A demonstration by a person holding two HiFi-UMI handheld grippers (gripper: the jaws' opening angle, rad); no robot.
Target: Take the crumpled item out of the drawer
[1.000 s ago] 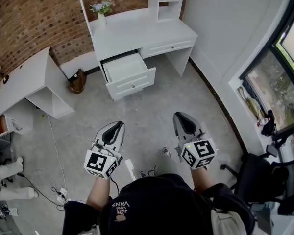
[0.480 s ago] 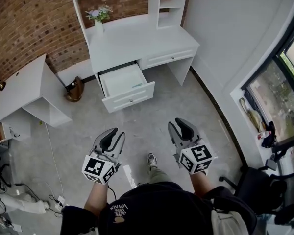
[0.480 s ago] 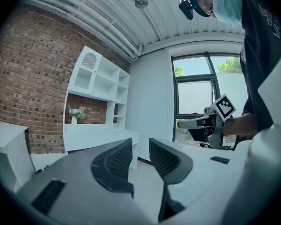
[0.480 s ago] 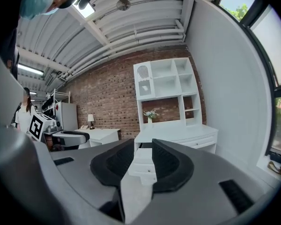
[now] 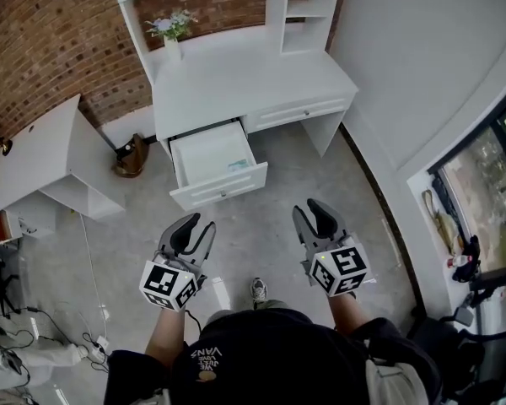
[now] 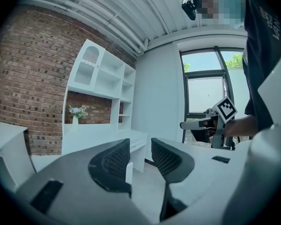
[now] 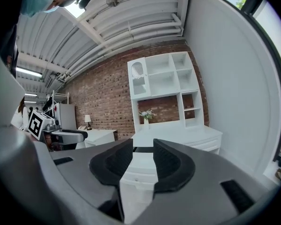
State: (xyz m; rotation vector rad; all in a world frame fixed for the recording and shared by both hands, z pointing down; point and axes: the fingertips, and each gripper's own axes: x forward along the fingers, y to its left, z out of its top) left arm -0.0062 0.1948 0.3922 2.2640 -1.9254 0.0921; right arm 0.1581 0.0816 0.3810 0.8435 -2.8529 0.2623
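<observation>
A white desk [image 5: 236, 74] stands against the brick wall with its left drawer [image 5: 219, 189] pulled open. In the drawer's right front corner lies a small pale crumpled item [image 5: 239, 165]. Both grippers hang over the grey floor, well short of the drawer. My left gripper [image 5: 199, 224] points at the drawer's left side. Its jaws are opening, with nothing between them [image 6: 140, 158]. My right gripper [image 5: 309, 211] is level with it on the right. Its jaws are opening too and hold nothing, and the drawer front [image 7: 138, 175] shows through their gap.
A vase of flowers [image 5: 170, 29] stands on the desk under the hutch. A second white desk [image 5: 42, 150] is at the left, with a brown bag [image 5: 132, 142] on the floor between the two desks. Cables [image 5: 101, 336] lie at the lower left. A window and a dark chair [image 5: 481, 285] are at the right.
Both grippers' jaws have gone from shut to open. The person has stepped toward the desk, so the drawer lies closer to the grippers.
</observation>
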